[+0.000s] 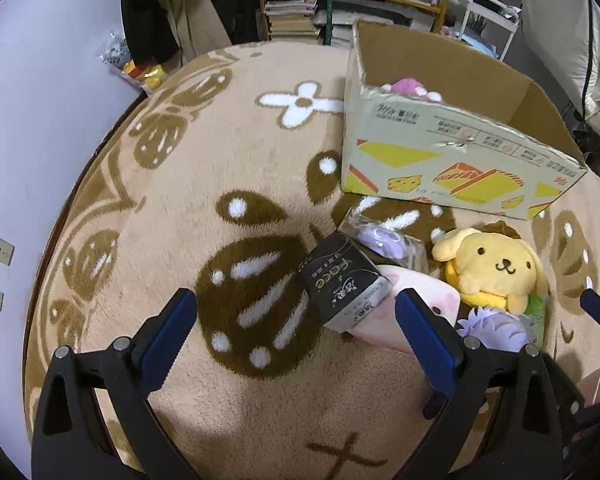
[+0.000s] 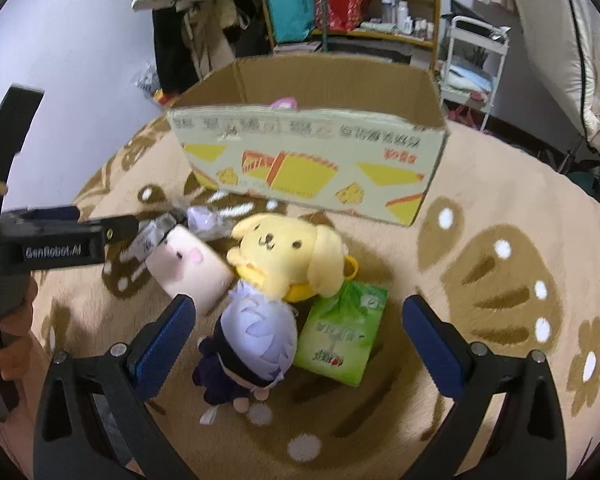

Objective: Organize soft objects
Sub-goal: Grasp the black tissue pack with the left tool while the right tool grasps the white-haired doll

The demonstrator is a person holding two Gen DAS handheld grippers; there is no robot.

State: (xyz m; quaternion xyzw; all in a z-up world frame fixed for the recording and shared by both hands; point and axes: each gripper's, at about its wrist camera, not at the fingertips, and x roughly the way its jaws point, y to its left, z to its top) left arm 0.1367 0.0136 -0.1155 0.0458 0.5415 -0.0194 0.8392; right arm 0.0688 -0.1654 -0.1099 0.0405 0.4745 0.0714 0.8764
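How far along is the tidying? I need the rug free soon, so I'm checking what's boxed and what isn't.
Done: one pink plush lies in the cardboard box. In hand: nothing; the left gripper and right gripper are both open. Left on the rug: the yellow dog plush, purple-haired doll, pink pillow, green tissue pack, black tissue pack and a wrapped purple item.

left gripper (image 1: 296, 320): jaws wide apart, empty | black tissue pack (image 1: 342, 280): 12 o'clock, between tips | yellow dog plush (image 1: 496, 268): 2 o'clock | cardboard box (image 1: 452, 160): 1 o'clock
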